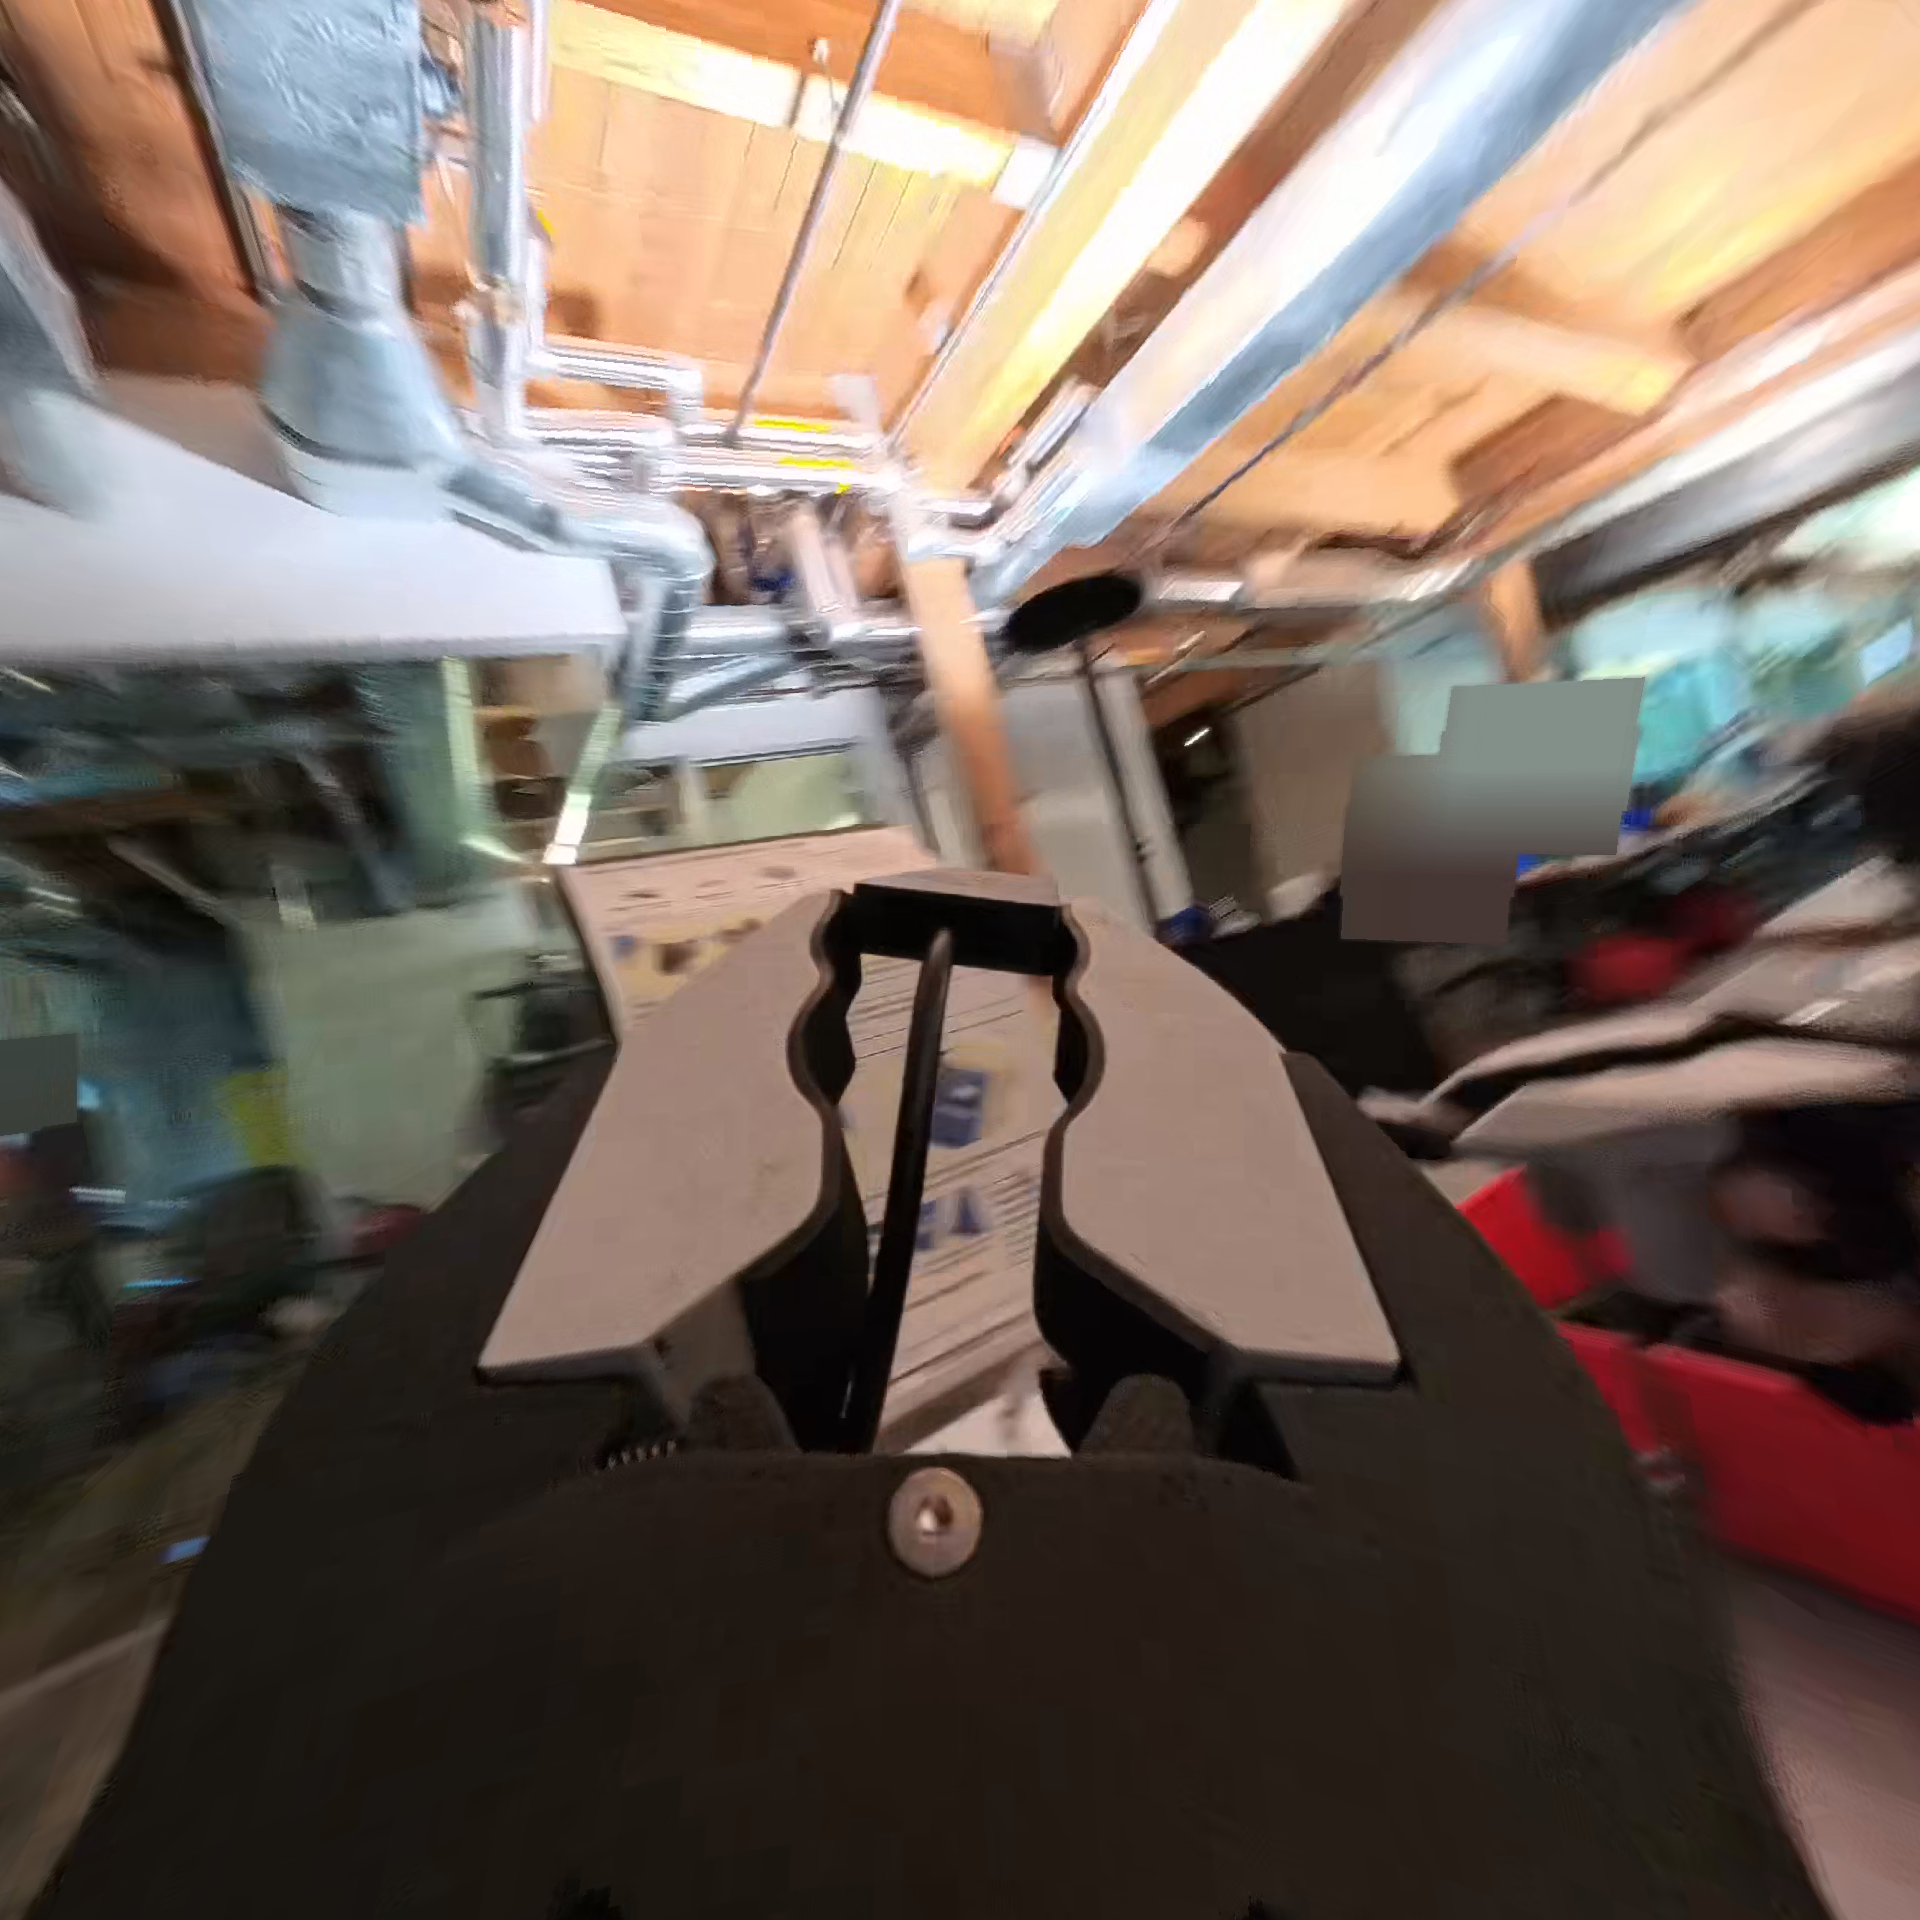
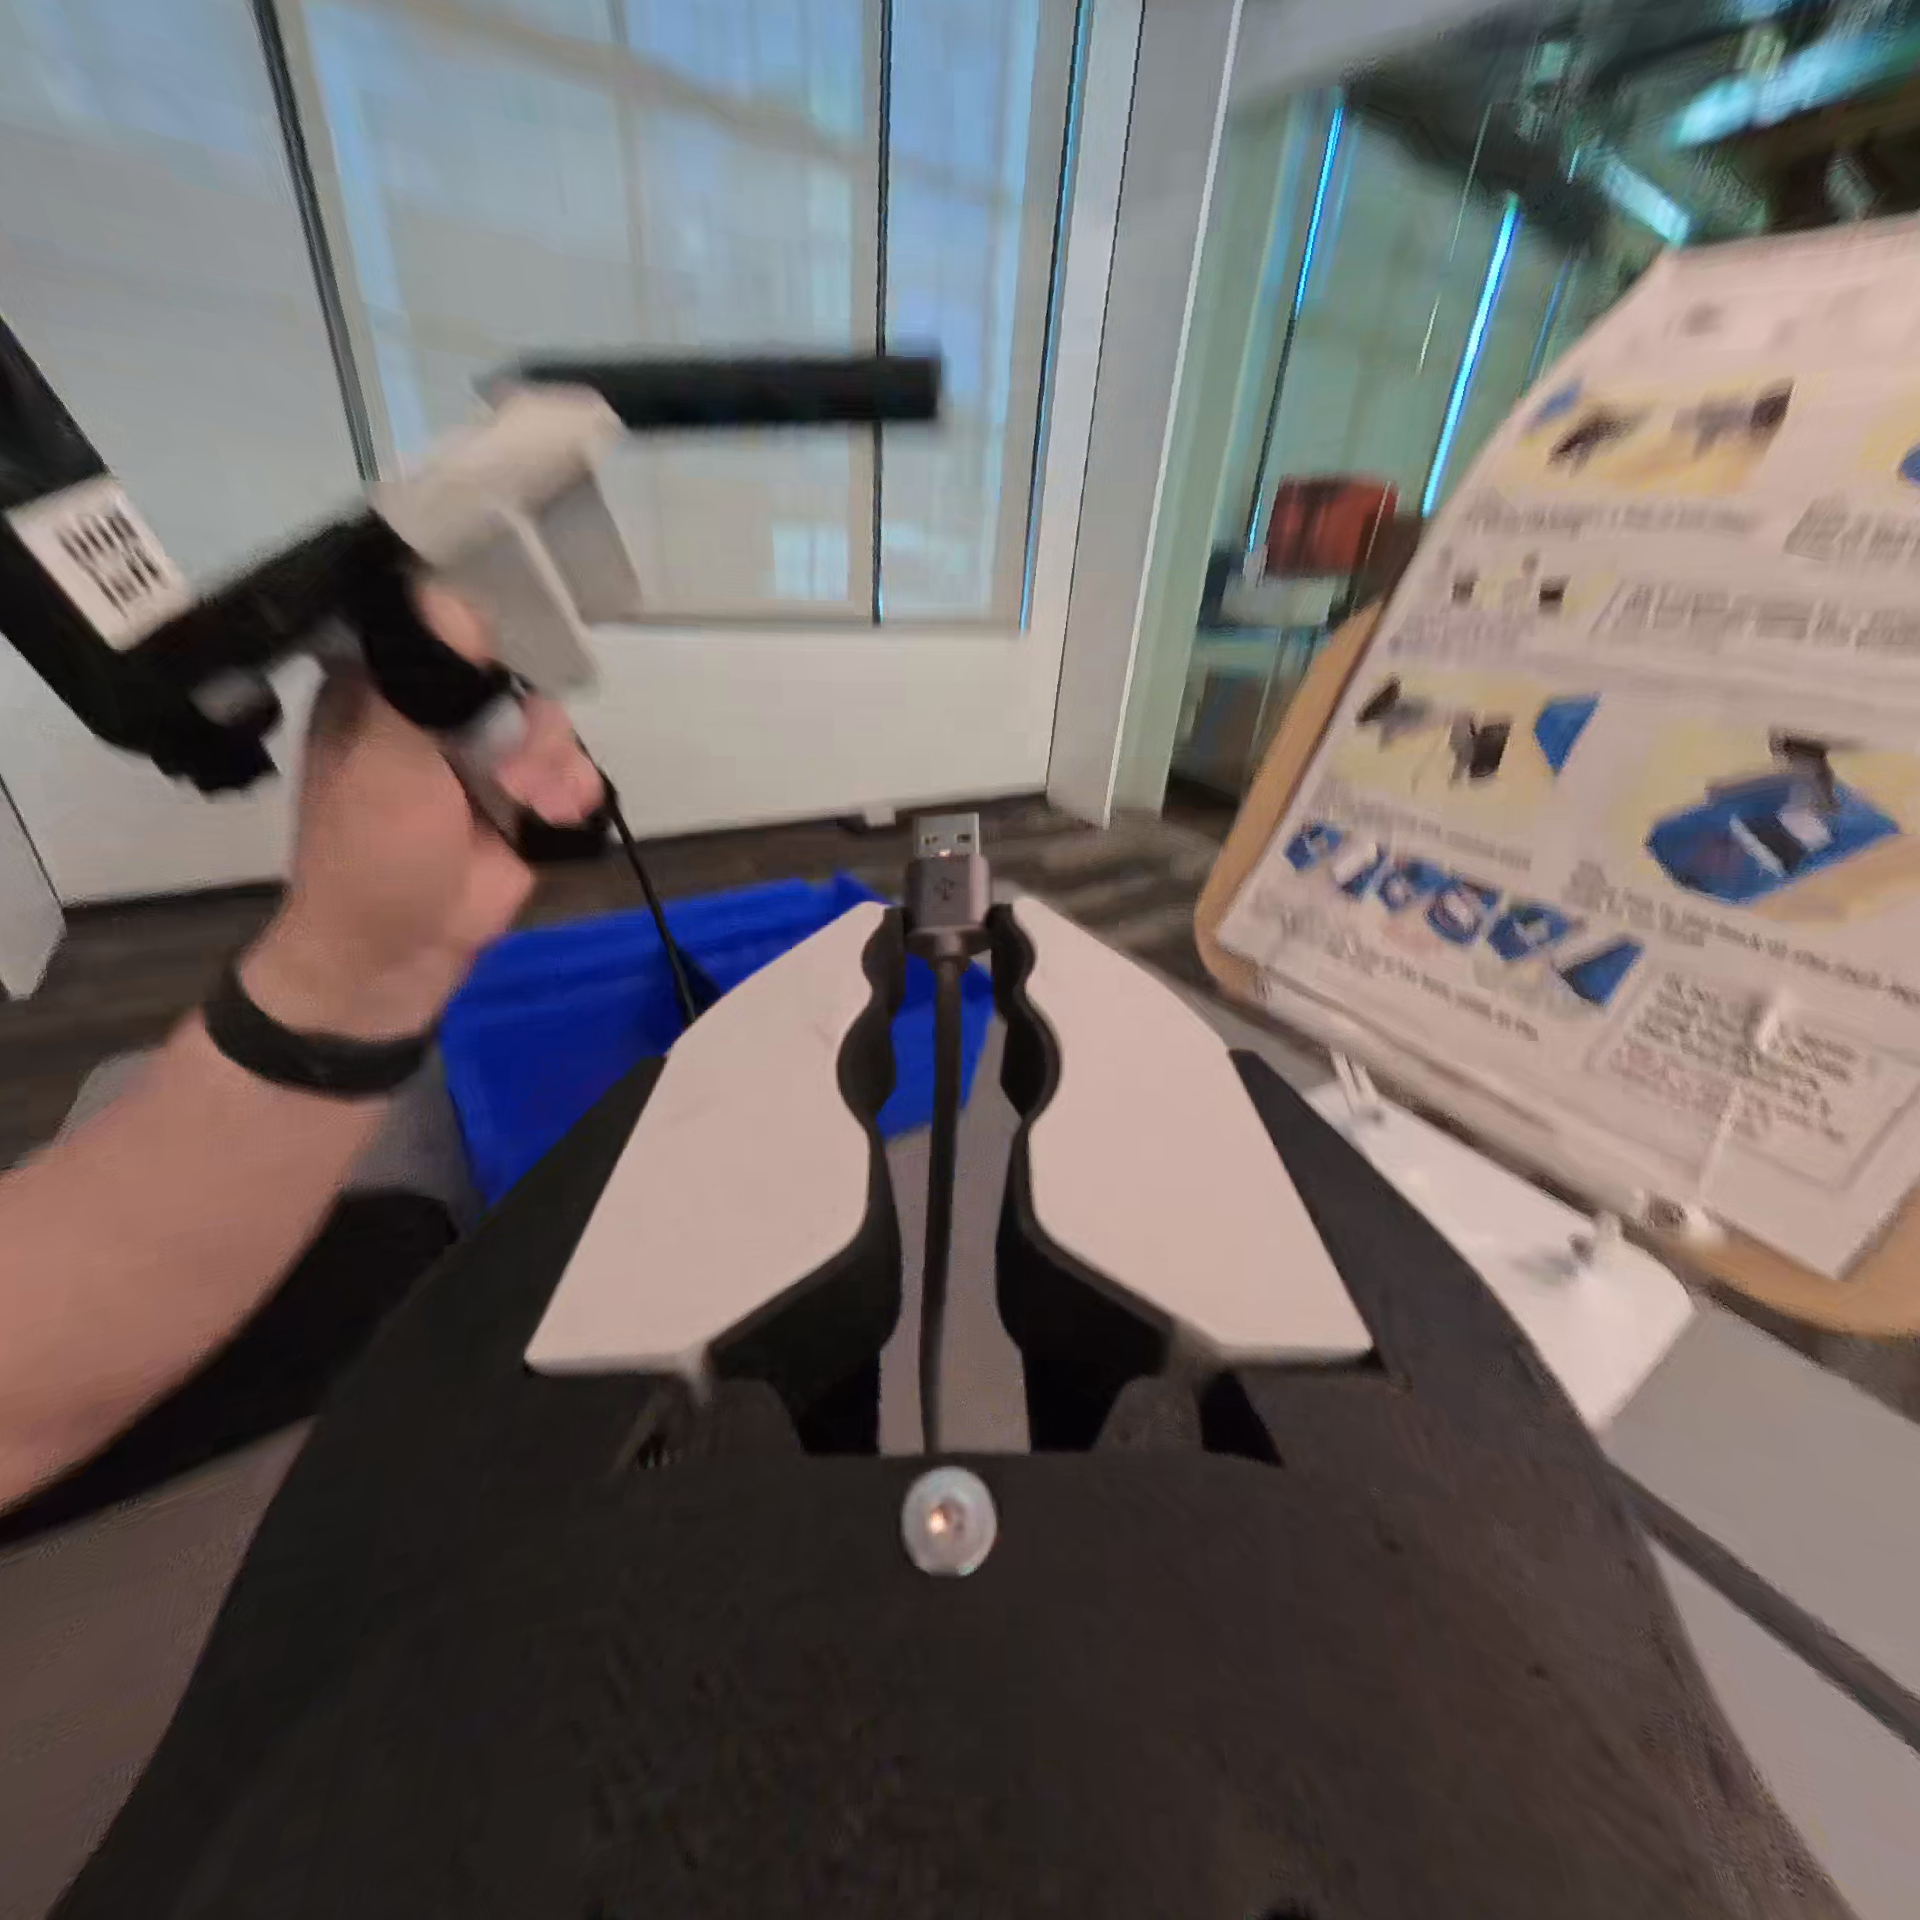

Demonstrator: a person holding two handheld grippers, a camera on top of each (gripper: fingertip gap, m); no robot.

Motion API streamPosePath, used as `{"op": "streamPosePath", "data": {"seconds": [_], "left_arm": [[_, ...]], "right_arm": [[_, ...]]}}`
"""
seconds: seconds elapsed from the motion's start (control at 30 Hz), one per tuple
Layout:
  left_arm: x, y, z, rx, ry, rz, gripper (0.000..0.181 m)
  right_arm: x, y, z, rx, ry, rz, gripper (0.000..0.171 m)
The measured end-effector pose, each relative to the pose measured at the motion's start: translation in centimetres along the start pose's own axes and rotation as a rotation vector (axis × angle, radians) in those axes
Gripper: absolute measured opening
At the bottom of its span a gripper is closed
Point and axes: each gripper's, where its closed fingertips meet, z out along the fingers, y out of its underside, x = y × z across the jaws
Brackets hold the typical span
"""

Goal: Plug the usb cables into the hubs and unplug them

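So that the metal tip stays free for insertion, the right tongs pinch the USB plug by its grey body. The left tongs clamp the black hub, its cable trailing back between them, probably to steady it.

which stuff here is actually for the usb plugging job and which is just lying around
For the job:
- left gripper, fingers shut on the black hub, its cable trailing back
- right gripper, fingers shut on the grey usb plug, metal tip pointing forward

Just lying about:
- blue bin
- instruction board
- red bin
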Motion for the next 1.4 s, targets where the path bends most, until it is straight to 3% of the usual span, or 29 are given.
{"op": "streamPosePath", "data": {"seconds": [0.07, 0.23, 0.4, 0.5, 0.6, 0.7, 0.77, 0.9, 1.1, 1.17, 1.27, 1.4], "left_arm": [[-0.3, -0.6, -0.3, 0.024, 0.038, -0.107, 0.035], [0.9, 0.6, 0.3, -0.095, 0.088, -0.014, 0.035], [2.0, 1.6, 0.9, -0.156, 0.130, 0.005, 0.035], [2.6, 2.1, 1.1, -0.174, 0.166, -0.024, 0.035], [2.9, 2.4, 1.2, -0.193, 0.176, -0.022, 0.035], [3.2, 2.5, 1.2, -0.198, 0.182, -0.019, 0.035], [3.2, 2.6, 1.3, -0.204, 0.184, -0.021, 0.035], [3.5, 2.8, 1.3, -0.214, 0.196, -0.022, 0.035], [3.6, 3.0, 1.3, -0.218, 0.201, -0.021, 0.035], [3.7, 3.2, 1.4, -0.226, 0.205, -0.020, 0.035], [3.6, 3.2, 1.3, -0.227, 0.200, -0.011, 0.035], [3.0, 2.8, 1.1, -0.214, 0.182, -0.010, 0.035]], "right_arm": [[1.2, 2.2, -0.5, -0.129, -0.009, -0.012, 0.017], [3.5, 10.2, -2.0, -0.417, 0.009, 0.018, 0.017], [3.2, 20.0, -7.3, -0.779, 0.045, 0.048, 0.017], [1.4, 23.2, -9.8, -0.949, -0.023, -0.003, 0.017], [-0.9, 24.4, -11.0, -1.046, -0.174, -0.098, 0.020], [-0.3, 25.4, -11.5, -1.147, -0.210, -0.305, 0.039], [-0.4, 26.3, -11.5, -1.213, -0.274, -0.348, 0.049], [0.6, 27.8, -11.6, -1.346, -0.383, -0.416, 0.052], [2.4, 28.4, -11.4, -1.395, -0.511, -0.543, 0.046], [2.4, 28.6, -11.3, -1.434, -0.514, -0.515, 0.019], [2.2, 28.3, -11.6, -1.508, -0.532, -0.517, 0.015], [2.8, 23.1, -9.9, -1.372, -0.422, -0.591, 0.014]]}}
